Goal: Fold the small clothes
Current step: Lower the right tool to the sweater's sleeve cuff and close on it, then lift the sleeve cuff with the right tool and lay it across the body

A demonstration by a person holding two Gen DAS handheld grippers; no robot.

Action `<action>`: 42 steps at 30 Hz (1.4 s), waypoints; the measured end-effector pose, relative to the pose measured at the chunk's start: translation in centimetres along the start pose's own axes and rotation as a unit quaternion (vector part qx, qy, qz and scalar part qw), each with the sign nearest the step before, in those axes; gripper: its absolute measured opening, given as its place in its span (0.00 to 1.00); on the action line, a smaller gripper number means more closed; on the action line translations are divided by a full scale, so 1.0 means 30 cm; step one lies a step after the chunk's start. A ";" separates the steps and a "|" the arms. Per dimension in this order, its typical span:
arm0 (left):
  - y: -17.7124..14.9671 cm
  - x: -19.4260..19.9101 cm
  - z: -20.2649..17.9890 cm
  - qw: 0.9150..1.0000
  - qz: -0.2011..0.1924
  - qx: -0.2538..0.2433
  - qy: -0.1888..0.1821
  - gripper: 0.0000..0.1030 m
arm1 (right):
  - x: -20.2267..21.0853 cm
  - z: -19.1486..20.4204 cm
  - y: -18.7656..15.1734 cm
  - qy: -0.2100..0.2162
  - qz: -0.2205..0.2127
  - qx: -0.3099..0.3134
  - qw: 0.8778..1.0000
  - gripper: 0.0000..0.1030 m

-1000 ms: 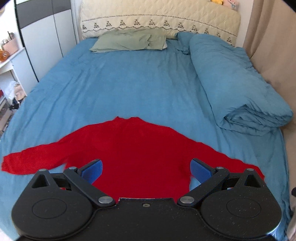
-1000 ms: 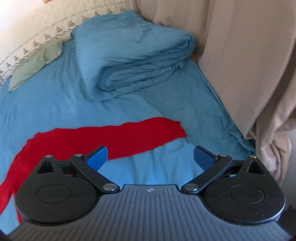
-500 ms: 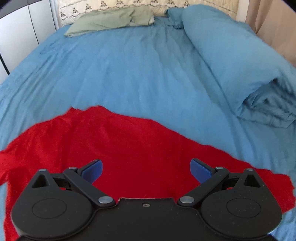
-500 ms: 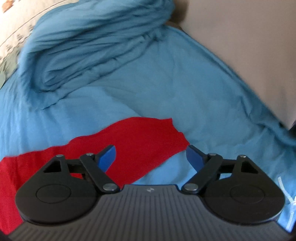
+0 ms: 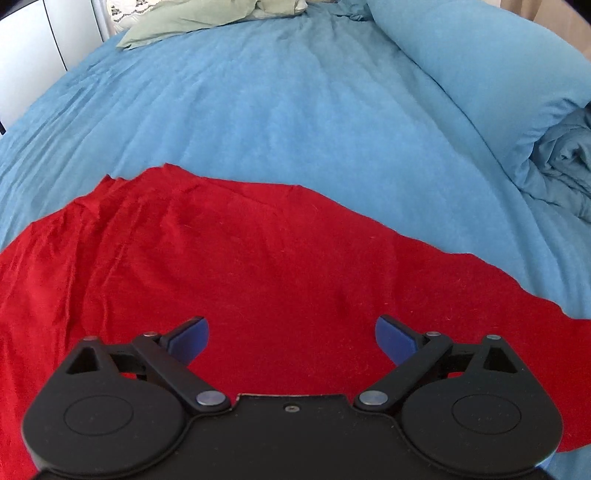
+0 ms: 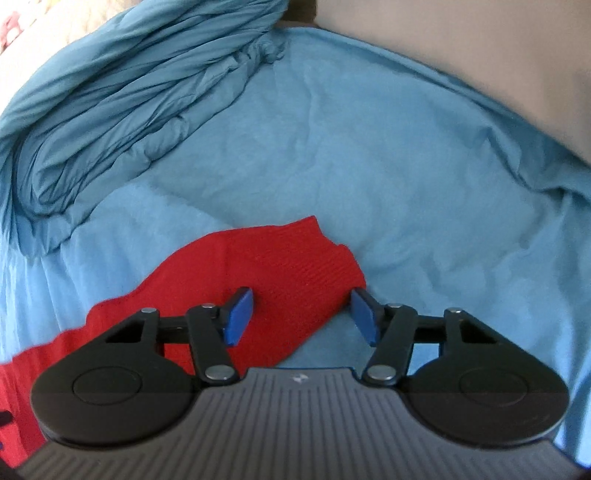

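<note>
A red long-sleeved top (image 5: 240, 258) lies spread flat on the blue bed sheet (image 5: 295, 110). My left gripper (image 5: 291, 338) is open and hovers low over the top's body, holding nothing. In the right wrist view the top's sleeve end (image 6: 295, 266) lies on the sheet. My right gripper (image 6: 301, 314) is open, its blue pads either side of the sleeve cuff, close above it. Whether the pads touch the cloth is unclear.
A rolled blue duvet (image 5: 480, 74) lies along the right side of the bed and also shows in the right wrist view (image 6: 129, 92). A green pillow (image 5: 207, 14) sits at the head. A beige curtain (image 6: 498, 55) hangs at the right bed edge.
Both grippers have dropped lower and moved forward over the top. The right gripper now straddles the sleeve cuff and its jaws have narrowed somewhat. The left gripper stays wide open.
</note>
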State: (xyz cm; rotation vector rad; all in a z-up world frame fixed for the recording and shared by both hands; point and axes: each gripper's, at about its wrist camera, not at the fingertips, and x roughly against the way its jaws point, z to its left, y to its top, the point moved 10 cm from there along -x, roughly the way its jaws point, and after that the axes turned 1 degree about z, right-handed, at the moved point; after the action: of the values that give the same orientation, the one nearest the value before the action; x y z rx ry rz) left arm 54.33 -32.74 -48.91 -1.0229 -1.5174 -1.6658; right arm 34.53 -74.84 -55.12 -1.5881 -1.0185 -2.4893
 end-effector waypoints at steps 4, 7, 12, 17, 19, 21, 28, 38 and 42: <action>-0.005 -0.010 -0.013 1.000 0.002 0.004 -0.004 0.96 | 0.015 0.004 -0.001 -0.003 0.000 -0.021 1.000 0.67; -0.008 -0.011 -0.020 1.000 0.003 0.003 -0.007 0.96 | 0.050 0.004 -0.025 -0.019 0.007 -0.034 0.999 0.67; -0.008 -0.010 -0.024 1.000 0.004 0.000 -0.009 0.96 | 0.024 0.001 -0.050 -0.017 0.008 -0.051 0.999 0.66; -0.001 -0.023 -0.016 1.000 -0.001 -0.002 -0.009 0.96 | -0.017 0.029 0.009 0.022 -0.010 -0.056 0.998 0.30; -0.010 -0.034 -0.016 1.000 0.003 -0.004 -0.008 0.95 | -0.017 0.047 0.022 0.024 -0.016 -0.044 0.999 0.24; -0.019 -0.047 -0.016 1.000 0.010 -0.002 -0.010 0.93 | -0.001 0.063 0.032 0.027 -0.026 -0.032 0.999 0.23; -0.018 -0.042 0.004 1.000 0.016 0.006 -0.020 0.93 | 0.141 0.190 0.054 0.068 -0.057 0.011 0.996 0.23; 0.045 0.120 0.291 0.999 -0.019 0.036 -0.015 0.93 | 0.396 0.740 -0.087 0.211 -0.068 0.123 0.967 0.22; 0.047 0.188 0.537 0.997 -0.036 0.070 0.008 0.93 | 0.475 1.024 -0.255 0.273 -0.050 0.156 0.948 0.22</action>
State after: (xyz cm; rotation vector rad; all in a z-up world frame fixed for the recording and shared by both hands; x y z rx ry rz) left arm 54.74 -16.71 -42.90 -0.8880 -1.6529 -1.5883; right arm 49.73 -48.05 -39.09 -0.7145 -1.3205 -2.4407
